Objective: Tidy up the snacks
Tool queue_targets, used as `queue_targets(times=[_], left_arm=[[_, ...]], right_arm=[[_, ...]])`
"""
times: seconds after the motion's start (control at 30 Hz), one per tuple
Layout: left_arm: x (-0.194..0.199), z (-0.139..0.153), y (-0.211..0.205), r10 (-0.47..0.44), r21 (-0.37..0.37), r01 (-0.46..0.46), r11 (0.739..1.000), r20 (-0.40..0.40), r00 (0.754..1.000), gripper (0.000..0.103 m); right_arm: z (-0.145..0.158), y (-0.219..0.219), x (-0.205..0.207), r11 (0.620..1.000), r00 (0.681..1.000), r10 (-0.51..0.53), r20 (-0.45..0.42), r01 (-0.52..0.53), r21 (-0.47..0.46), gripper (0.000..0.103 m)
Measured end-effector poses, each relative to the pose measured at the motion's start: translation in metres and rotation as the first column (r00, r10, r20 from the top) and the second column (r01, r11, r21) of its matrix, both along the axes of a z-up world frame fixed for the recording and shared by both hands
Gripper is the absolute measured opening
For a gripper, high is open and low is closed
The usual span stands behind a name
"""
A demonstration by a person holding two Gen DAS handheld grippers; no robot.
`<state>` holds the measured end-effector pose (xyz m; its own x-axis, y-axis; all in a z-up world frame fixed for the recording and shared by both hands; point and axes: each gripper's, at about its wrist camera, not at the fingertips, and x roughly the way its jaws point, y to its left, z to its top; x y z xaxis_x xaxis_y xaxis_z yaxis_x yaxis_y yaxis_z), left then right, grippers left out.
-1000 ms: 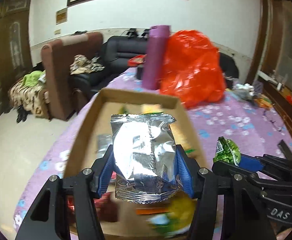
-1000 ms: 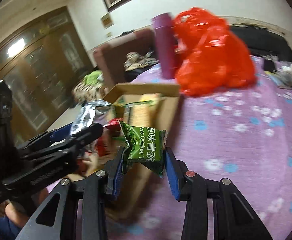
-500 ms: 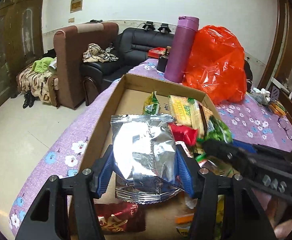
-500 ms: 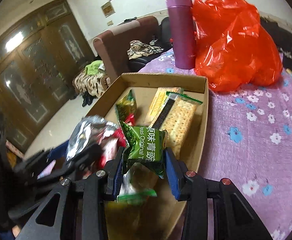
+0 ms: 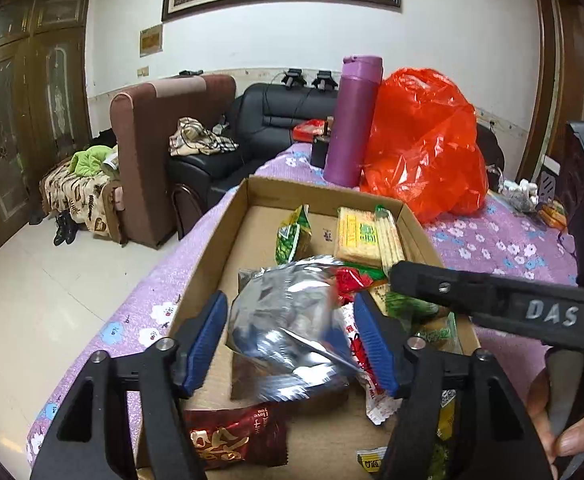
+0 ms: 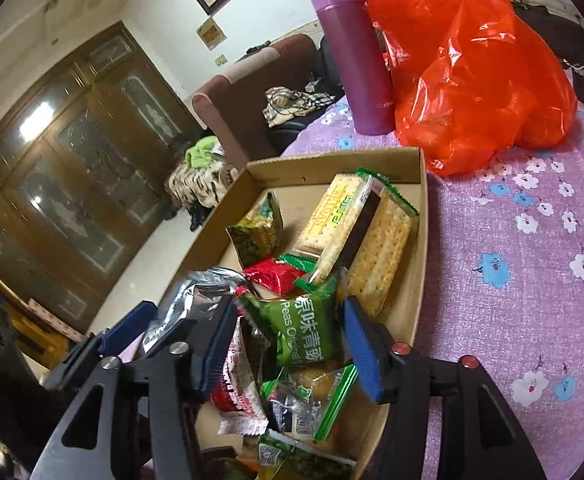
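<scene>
Snacks fill most of a cardboard box (image 5: 228,216) in the left wrist view, centre of the frame, on a desk (image 5: 503,240) under a purple flowered cloth. The left hand-held gripper (image 5: 290,336) has just been opening; its blue pads stand apart, and the silver foil packet (image 5: 288,320) lies blurred between them, seemingly dropping loose into the box. Cracker packs (image 5: 355,236) already lie at the far end.

In the right wrist view, the right hand-held gripper (image 6: 288,344) has likewise just been opening, jaws apart, with the green pea packet (image 6: 303,330) between them resting on the pile. No loose snacks show on the desk here, so the sorting looks nearly done; whether more remain out of frame I cannot tell.
</scene>
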<state>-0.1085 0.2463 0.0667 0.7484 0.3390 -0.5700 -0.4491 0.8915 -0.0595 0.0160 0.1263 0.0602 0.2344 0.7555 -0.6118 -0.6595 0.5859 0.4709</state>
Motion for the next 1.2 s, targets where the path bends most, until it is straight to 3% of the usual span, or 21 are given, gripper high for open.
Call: queue_targets(times=[0.17,0.3,0.4,0.53,0.7,0.87,0.97,1.07,1.2], left_arm=[[-0.003,0.002,-0.001,0.023,0.018,-0.023,1.000,0.018,1.000,0.077],[-0.005,0.004,-0.006,0.031,0.047,-0.032,0.998,0.026,0.999,0.088],[-0.003,0.004,-0.010,0.045,0.077,-0.046,0.996,0.012,0.999,0.097],[-0.001,0.004,-0.019,0.045,0.121,-0.043,0.992,-0.018,0.999,0.098],[-0.001,0.010,-0.036,0.048,0.141,-0.042,0.989,-0.039,0.998,0.103],[0.003,0.019,-0.048,0.083,0.163,-0.071,0.984,-0.066,0.994,0.103],[0.008,0.018,-0.050,0.085,0.161,-0.069,0.985,-0.096,0.992,0.103],[0.012,0.012,-0.053,0.098,0.170,-0.073,0.983,-0.142,0.985,0.103],[0.015,0.008,-0.061,0.131,0.231,-0.090,0.969,-0.169,0.977,0.103]], right_arm=[[0.016,-0.024,-0.006,0.999,0.999,-0.015,0.029,0.014,0.048,0.074],[0.027,-0.052,-0.020,0.998,0.990,-0.061,0.125,0.061,0.010,0.088],[0.029,-0.075,-0.030,0.996,0.983,-0.076,0.168,0.082,-0.026,0.090],[0.027,-0.102,-0.044,0.991,0.970,-0.091,0.226,0.110,-0.074,0.093],[0.016,-0.128,-0.062,0.973,0.925,-0.149,0.351,0.200,-0.113,0.094],[0.012,-0.135,-0.060,0.956,0.891,-0.188,0.414,0.263,-0.131,0.094],[0.014,-0.140,-0.062,0.965,0.900,-0.185,0.395,0.242,-0.098,0.094],[0.016,-0.139,-0.069,0.969,0.889,-0.165,0.427,0.226,-0.096,0.094],[0.015,-0.129,-0.076,0.970,0.881,-0.126,0.456,0.205,-0.129,0.095]])
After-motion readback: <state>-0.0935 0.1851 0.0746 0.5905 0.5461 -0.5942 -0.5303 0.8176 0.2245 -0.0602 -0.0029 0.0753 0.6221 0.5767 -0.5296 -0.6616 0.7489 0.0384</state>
